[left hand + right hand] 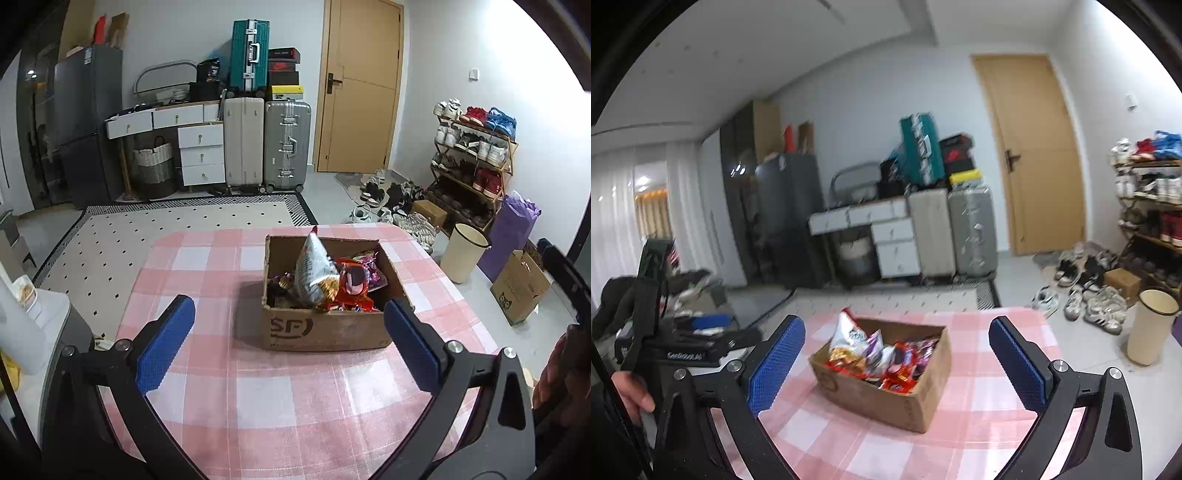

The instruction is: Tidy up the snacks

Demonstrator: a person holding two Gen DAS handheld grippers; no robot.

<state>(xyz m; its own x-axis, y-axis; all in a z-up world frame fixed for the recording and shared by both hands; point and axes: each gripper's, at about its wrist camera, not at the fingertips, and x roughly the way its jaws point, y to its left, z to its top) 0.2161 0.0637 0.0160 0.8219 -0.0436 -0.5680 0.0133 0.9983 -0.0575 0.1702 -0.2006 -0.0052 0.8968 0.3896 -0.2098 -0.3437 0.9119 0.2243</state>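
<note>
A brown cardboard box [325, 328] marked SF stands on the pink checked tablecloth [288, 406]. It holds several snack packets, with a tall silver bag [316, 273] sticking up and red packets [351, 284] beside it. My left gripper [290, 325] is open and empty, its blue pads [166, 343] wide apart just in front of the box. The box also shows in the right wrist view [886, 387], with the silver bag [849, 338] on its left side. My right gripper [897, 350] is open and empty, above and in front of the box.
The table edge drops off past the box to a patterned rug [166, 229]. A cream bin [463, 251], a purple bag [511, 229], a cardboard bag [521, 288] and a shoe rack [476, 155] stand to the right. The other handheld gripper [665, 343] shows at left.
</note>
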